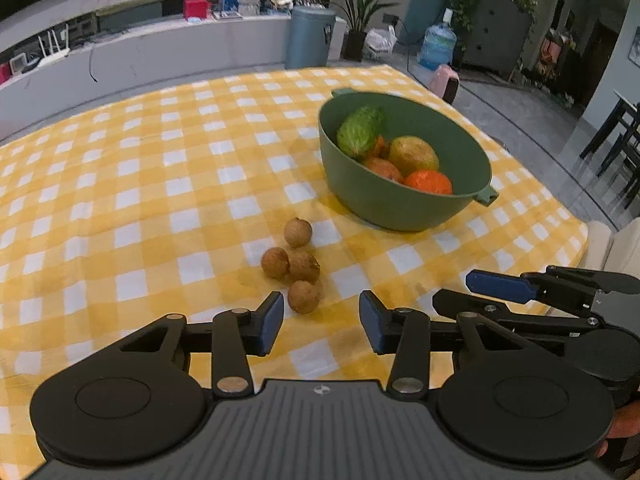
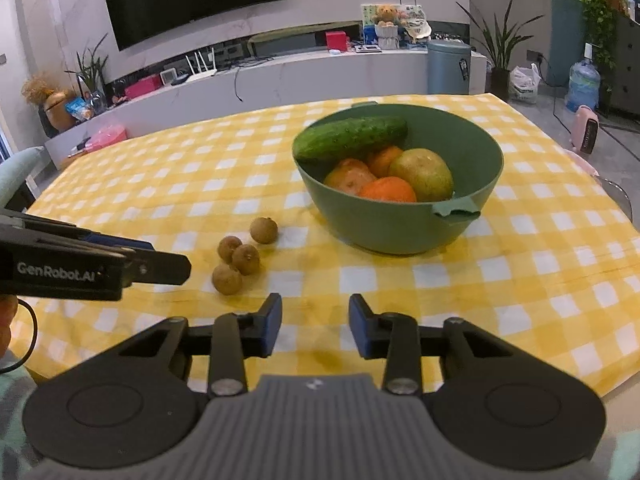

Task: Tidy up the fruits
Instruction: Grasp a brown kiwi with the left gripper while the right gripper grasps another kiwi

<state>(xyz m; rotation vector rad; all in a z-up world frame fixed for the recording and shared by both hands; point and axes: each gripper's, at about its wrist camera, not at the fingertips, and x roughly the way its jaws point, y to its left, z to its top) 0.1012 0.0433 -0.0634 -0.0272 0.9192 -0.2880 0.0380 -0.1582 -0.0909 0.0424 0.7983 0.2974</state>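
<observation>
Several small brown round fruits (image 1: 298, 266) lie in a cluster on the yellow checked cloth (image 1: 140, 184), left of a green bowl (image 1: 384, 208). The bowl holds a cucumber (image 1: 360, 130), a pear (image 1: 412, 155) and oranges (image 1: 429, 182). My left gripper (image 1: 321, 322) hovers just short of the nearest brown fruit (image 1: 303, 297), open, nothing between its blue pads. In the right wrist view the same fruits (image 2: 240, 258) sit ahead and left of my right gripper (image 2: 315, 326), which is open and empty above bare cloth. The green bowl (image 2: 400, 224) stands ahead of it.
The right gripper's fingers (image 1: 504, 286) reach in at the left view's right side; the left gripper's body (image 2: 80, 268) enters the right view's left side. The table's right edge (image 1: 584, 236) drops to floor. A bin (image 2: 448, 66), a low counter and plants stand beyond the table.
</observation>
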